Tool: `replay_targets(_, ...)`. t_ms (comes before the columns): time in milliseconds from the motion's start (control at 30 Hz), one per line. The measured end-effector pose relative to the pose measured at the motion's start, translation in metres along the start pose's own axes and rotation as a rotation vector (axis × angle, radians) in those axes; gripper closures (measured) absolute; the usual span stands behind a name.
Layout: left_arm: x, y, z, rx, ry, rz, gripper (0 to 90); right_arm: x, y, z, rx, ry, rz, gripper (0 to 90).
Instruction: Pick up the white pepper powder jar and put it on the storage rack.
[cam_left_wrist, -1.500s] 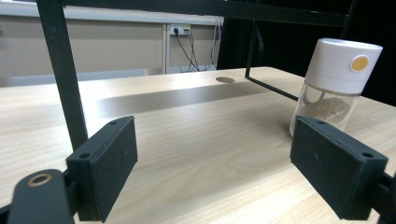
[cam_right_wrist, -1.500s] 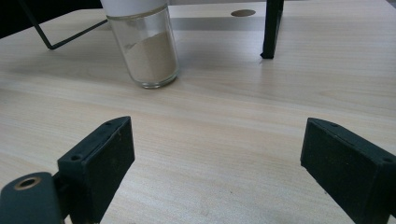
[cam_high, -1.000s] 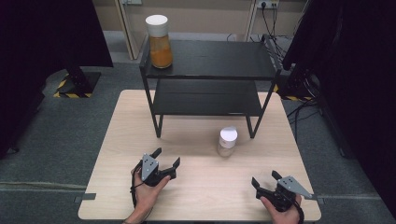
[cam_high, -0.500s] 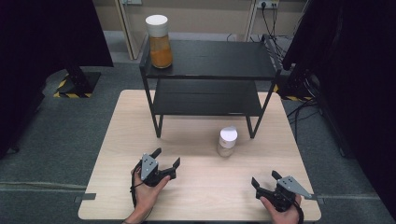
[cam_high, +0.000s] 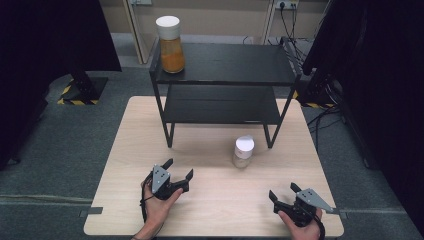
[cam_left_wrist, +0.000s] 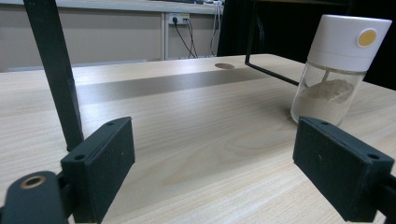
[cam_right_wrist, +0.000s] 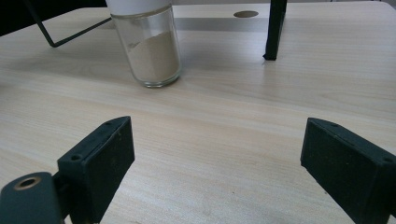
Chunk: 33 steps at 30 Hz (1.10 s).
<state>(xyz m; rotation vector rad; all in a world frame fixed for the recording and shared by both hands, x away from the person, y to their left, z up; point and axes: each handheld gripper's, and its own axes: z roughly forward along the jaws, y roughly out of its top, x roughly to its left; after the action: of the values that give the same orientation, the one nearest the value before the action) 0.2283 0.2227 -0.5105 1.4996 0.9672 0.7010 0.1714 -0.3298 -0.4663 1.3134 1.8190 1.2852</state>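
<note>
Since a second ago almost nothing has shifted: both your hands sit where they were, and only your left gripper's fingers have just been opening wider, with nothing between them. Your right gripper also stands with its fingers spread apart and empty. Both rest low at the near edge of the light wooden bench, aimed inward at the small glass jar of pale powder with a white cap, likely so either can reach it. That jar stands upright on the bench, just in front of the black two-tier metal shelf; a taller glass jar of orange powder with a white lid stands on the shelf's top left corner. In the right gripper view the small jar's cap is cut off.
</note>
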Motion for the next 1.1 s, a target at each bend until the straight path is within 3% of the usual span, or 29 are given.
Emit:
replay_targets(233,0.0,0.001,0.0,0.004,-0.005,0.003,12.4,0.003,0.0,0.003,-0.017,0.011,-0.016,9.7)
replay_targets(500,0.001,0.0,0.0,0.002,-0.007,-0.003,12.2,0.018,0.019,0.019,-0.032,0.06,-0.073,9.5)
replay_targets(833,0.001,0.0,0.001,0.002,-0.01,0.001,12.1,0.028,0.053,0.058,0.002,0.106,-0.133,9.7)
replay_targets(1100,0.002,0.001,0.001,0.004,-0.014,-0.004,12.1,0.035,0.081,0.097,0.033,0.11,-0.165,13.0)
